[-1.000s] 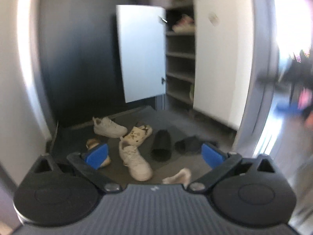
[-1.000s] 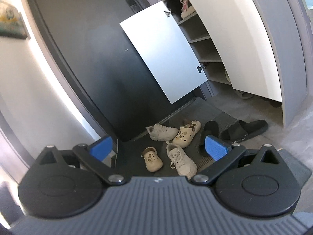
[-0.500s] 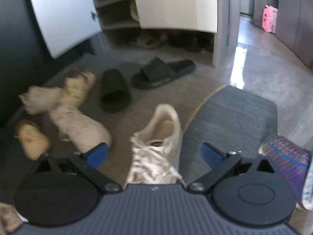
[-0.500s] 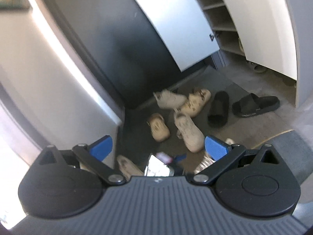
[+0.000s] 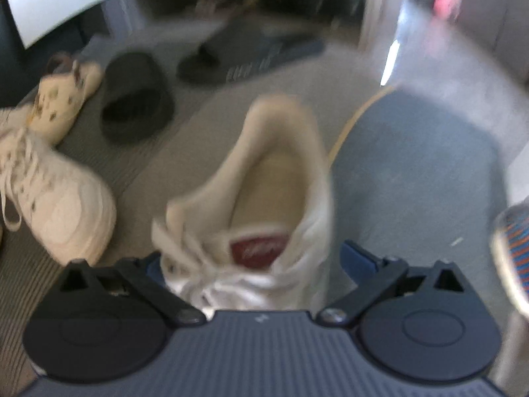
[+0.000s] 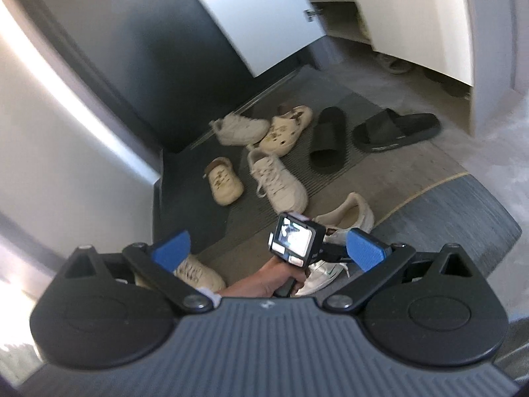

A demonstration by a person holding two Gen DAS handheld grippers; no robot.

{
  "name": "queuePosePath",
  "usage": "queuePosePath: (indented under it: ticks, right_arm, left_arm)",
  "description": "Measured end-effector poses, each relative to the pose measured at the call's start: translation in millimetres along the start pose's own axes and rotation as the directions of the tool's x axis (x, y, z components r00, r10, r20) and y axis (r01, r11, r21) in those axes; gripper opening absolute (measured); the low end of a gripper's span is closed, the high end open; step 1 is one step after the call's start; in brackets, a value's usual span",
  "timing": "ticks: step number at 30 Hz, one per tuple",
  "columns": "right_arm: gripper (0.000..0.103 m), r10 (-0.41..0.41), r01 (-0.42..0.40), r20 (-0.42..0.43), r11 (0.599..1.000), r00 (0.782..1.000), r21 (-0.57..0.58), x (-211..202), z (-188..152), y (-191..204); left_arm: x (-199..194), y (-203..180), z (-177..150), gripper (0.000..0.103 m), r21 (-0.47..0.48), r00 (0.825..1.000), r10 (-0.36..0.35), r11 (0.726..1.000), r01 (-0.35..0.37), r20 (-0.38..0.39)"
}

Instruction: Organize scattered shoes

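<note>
You are facing a dark front door (image 6: 139,49) with daylight glaring along the pale wall (image 6: 49,139); a white cabinet door (image 6: 261,10) is hanging open over grey floor (image 6: 380,92) and a dark mat (image 6: 456,225).

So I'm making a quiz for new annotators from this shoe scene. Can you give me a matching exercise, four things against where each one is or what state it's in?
Things
1. white sneaker with the red insole label
2. pair of black slides
3. cabinet door
4. right gripper

Place or state
a. swung open
b. open, holding nothing
c. between the left gripper's fingers
d. side by side on the floor near the cabinet

Pairs: 1-c, 2-d, 3-a, 4-b
</note>
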State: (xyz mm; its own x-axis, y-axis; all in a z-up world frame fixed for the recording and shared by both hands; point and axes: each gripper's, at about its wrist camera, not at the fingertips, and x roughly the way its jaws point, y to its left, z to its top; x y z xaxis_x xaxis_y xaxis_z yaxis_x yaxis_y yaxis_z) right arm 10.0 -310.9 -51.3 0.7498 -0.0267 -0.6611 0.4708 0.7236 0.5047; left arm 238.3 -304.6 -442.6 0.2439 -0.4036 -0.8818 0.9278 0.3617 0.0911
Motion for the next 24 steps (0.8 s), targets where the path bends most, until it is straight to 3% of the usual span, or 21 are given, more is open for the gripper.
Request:
queuePosePath:
  ticks: [4, 10, 20, 24]
  right_arm:
    - [0.103, 0.008, -0.008, 0.008, 1.000, 1.000, 0.007, -4.1, -6.2, 0.8]
    - [0.103, 0.065, -0.065, 0.011, 0.998, 0.998, 0.024, -7.8, -8.7, -1.2]
    - [0.103, 0.108, -0.108, 0.004, 0.994, 0.994, 0.014, -11.5, -12.7, -1.6]
    - [0.103, 0.102, -0.102, 0.007, 0.995, 0.995, -0.011, -14.5, -16.5, 0.1]
  left_arm:
    - [9.6, -0.6, -10.1, 0.098, -0.010, 1.000, 0.017, 1.000, -0.017, -0.002]
    - [-9.0, 7.1, -31.4, 0.092, -0.031, 1.000, 0.021, 0.999, -0.022, -0.012]
    - [-82.8, 0.0, -110.1, 0.092, 0.153, 0.997, -0.031, 0.987, 0.042, -0.077]
    - [-90.6, 4.3, -138.8, 0.093, 0.194, 0.993, -0.006, 0.981, 0.028, -0.116]
